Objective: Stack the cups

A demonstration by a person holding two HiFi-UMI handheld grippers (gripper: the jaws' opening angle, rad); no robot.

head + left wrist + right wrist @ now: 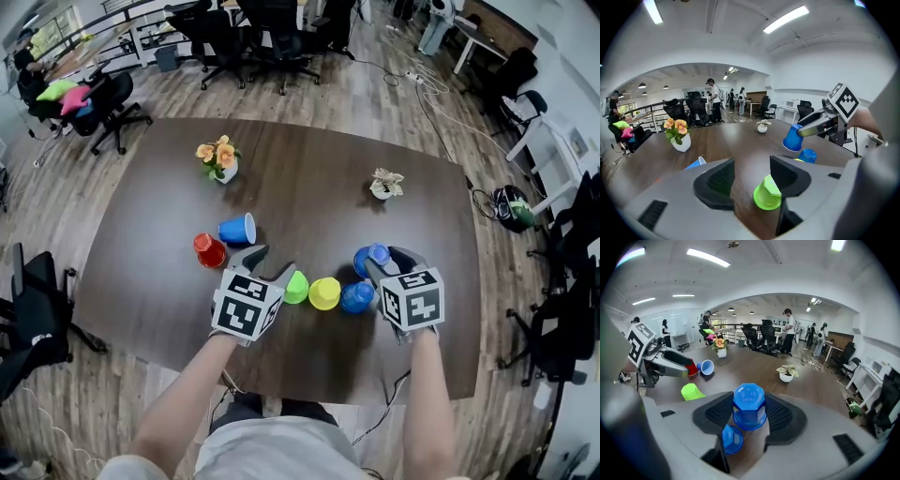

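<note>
On the dark wooden table (309, 187), an upside-down blue cup (749, 406) sits between my right gripper's (749, 414) pads, which are shut on its sides. In the head view that gripper (386, 263) holds this blue cup (374, 257) just beyond a second blue cup (357, 297), which also appears under the jaws (731, 438). A yellow cup (324, 293) and a green cup (296, 287) stand in a row left of it. My left gripper (747, 180) is open; the green cup (767, 192) stands mouth-down by its right jaw, untouched. A red cup (209, 250) and a blue cup on its side (238, 229) lie further left.
A white pot of orange flowers (218, 159) stands at the table's back left and a small potted plant (384, 185) at the back right. Office chairs (103, 103) ring the table, and the near table edge (309, 389) runs just in front of the person's arms.
</note>
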